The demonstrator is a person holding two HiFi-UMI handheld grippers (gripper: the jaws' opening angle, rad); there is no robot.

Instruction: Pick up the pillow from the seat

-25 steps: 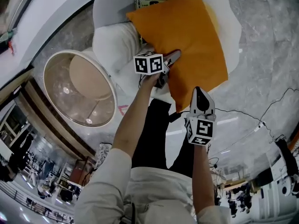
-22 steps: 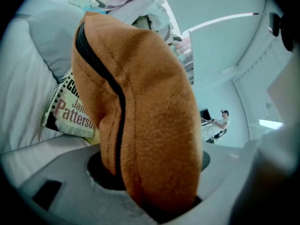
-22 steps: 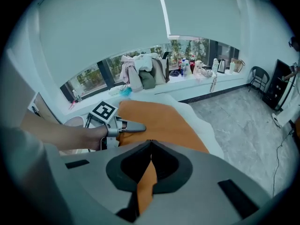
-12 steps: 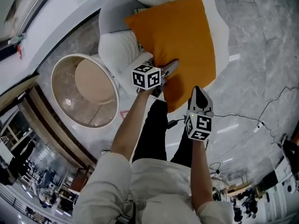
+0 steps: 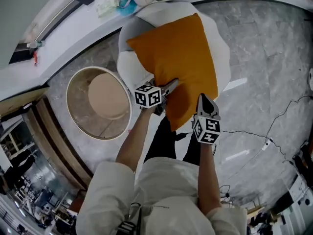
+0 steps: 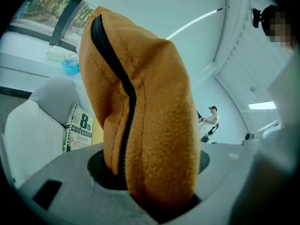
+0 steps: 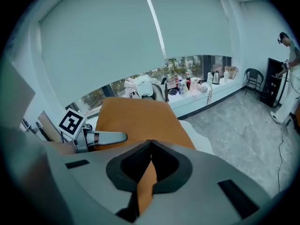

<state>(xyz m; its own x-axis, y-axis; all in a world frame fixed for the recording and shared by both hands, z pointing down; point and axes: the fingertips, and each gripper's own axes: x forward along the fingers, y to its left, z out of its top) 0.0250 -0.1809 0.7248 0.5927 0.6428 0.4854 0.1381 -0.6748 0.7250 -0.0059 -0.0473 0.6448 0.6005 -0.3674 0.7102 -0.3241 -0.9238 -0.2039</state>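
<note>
Head view: one orange pillow hangs over the single white seat, its near edge gripped by two tools, left tool and right tool. One round table stands beside the seat.

Left gripper view: the jaws clamp the pillow's thick zippered edge. One book lies on the seat.

Right gripper view: the jaws pinch a thin fold of the pillow.

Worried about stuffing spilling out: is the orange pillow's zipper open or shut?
Shut, where visible: the pillow shows its black zipper closed, no gap or stuffing; its lower end is hidden inside the left tool.
</note>
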